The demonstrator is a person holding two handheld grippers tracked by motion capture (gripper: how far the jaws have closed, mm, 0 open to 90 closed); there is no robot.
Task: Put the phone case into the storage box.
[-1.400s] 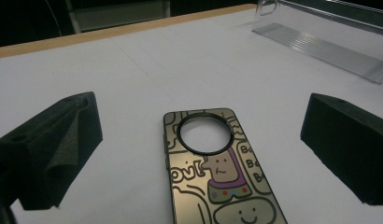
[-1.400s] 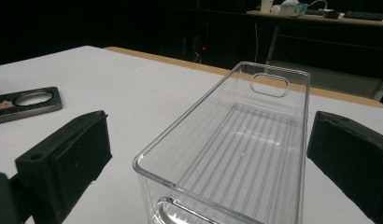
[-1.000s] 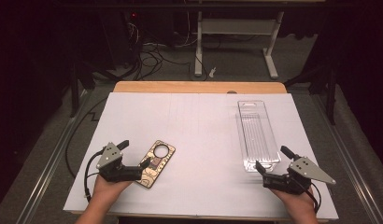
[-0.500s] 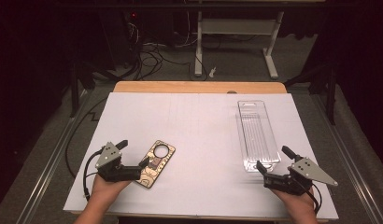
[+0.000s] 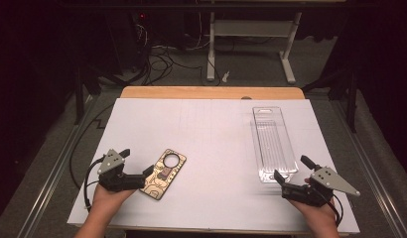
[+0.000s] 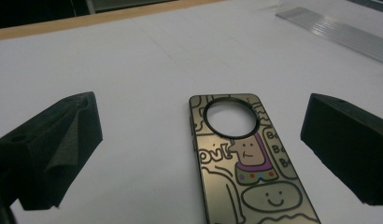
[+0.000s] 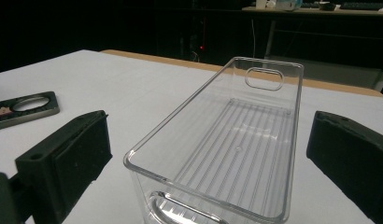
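One phone case [image 5: 165, 173], one clear plastic bin [image 5: 273, 144], two grippers, all on one white table [image 5: 211, 139].

Phone case: flat on the table at its left front part, decorated side up, gold-toned with black cartoon line drawings and a purple patch. Long axis diagonal in the high view, from near-left to far-right; end with the round camera cut-out pointing away from the person and slightly rightward, opposite end nearest the left gripper [image 5: 142, 174]. In the left gripper view, phone case [image 6: 245, 158] lying lengthwise between the two black jaws, cut-out end farthest from the camera, near end running off the bottom edge.

Left gripper: held in the left hand [image 5: 104, 201] at the table's near-left edge, jaws spread wide apart, one on each side of the case's near end, not touching it as far as visible. Nothing gripped.

Clear plastic bin: upright and open-topped on the right half of the table, ribbed floor, an oval handle slot in each short end wall. Long axis nearly straight away from the person, leaning slightly leftward at the far end. In the right gripper view, bin [image 7: 236, 144] seen end-on, near short wall between the jaws.

Right gripper [image 5: 291, 181]: in the right hand [image 5: 318, 210] at the near-right edge, just beside the bin's near end, jaws released and wide, holding nothing. Phone case [image 7: 24, 109] at the far left of that view, well apart from the bin.
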